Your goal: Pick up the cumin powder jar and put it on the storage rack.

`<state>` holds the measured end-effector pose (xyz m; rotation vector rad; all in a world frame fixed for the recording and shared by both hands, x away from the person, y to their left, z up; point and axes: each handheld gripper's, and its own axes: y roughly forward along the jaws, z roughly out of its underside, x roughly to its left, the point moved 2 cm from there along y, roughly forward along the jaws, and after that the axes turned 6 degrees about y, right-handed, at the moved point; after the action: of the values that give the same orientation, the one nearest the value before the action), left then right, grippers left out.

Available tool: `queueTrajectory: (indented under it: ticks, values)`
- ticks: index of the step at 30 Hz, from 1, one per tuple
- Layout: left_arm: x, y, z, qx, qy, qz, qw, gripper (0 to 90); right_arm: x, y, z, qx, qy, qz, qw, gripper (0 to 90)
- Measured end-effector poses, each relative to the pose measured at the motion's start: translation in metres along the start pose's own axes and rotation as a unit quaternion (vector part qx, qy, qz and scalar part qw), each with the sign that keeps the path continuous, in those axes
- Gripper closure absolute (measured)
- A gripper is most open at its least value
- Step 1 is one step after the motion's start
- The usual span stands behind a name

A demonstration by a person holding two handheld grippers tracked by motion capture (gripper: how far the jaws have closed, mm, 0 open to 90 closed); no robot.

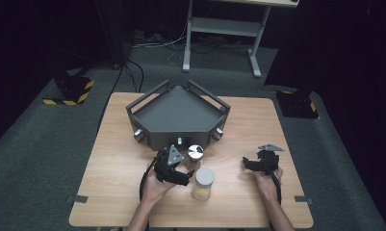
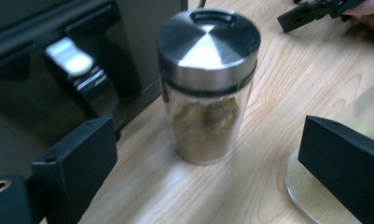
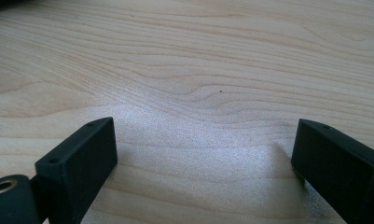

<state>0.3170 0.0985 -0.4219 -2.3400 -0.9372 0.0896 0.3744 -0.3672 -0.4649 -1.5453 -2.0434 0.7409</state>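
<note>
I see a light wooden worktop (image 1: 113, 159) at frame centre, carrying a dark angular tray (image 1: 178, 115) toward its upper middle, a steel-lidded jar (image 1: 195, 155) just below it, and a pale-lidded jar (image 1: 203, 184) lower still.

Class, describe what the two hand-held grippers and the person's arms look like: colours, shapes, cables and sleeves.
Both are black. The left hand-held gripper and the right hand-held gripper each carry a grey three-cornered plate on top and trail a black cable. Their jaws are blocky black slabs with small screw holes. The forearms are bare, with no sleeves in sight.
</note>
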Motion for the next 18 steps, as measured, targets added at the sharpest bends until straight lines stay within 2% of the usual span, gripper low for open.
queueTrajectory:
  ticks: [3,8,14,18]
  values:
    - [0.000,0.002,-0.006,0.002,0.006,-0.002,1.0000,5.0,0.000,0.000,0.000,0.000,0.001,-0.001,1.0000,6.2]
    - [0.002,0.004,-0.012,-0.004,0.005,0.000,1.0000,5.5,-0.001,0.000,0.000,0.000,0.002,-0.002,1.0000,6.4]
    - [0.008,0.007,-0.019,-0.015,0.001,0.009,0.9999,6.1,-0.001,0.000,0.000,-0.001,0.001,-0.003,1.0000,6.7]
    - [0.013,0.013,-0.024,-0.012,0.001,0.019,0.9998,6.8,-0.001,0.000,0.000,-0.001,0.001,-0.003,1.0000,6.7]
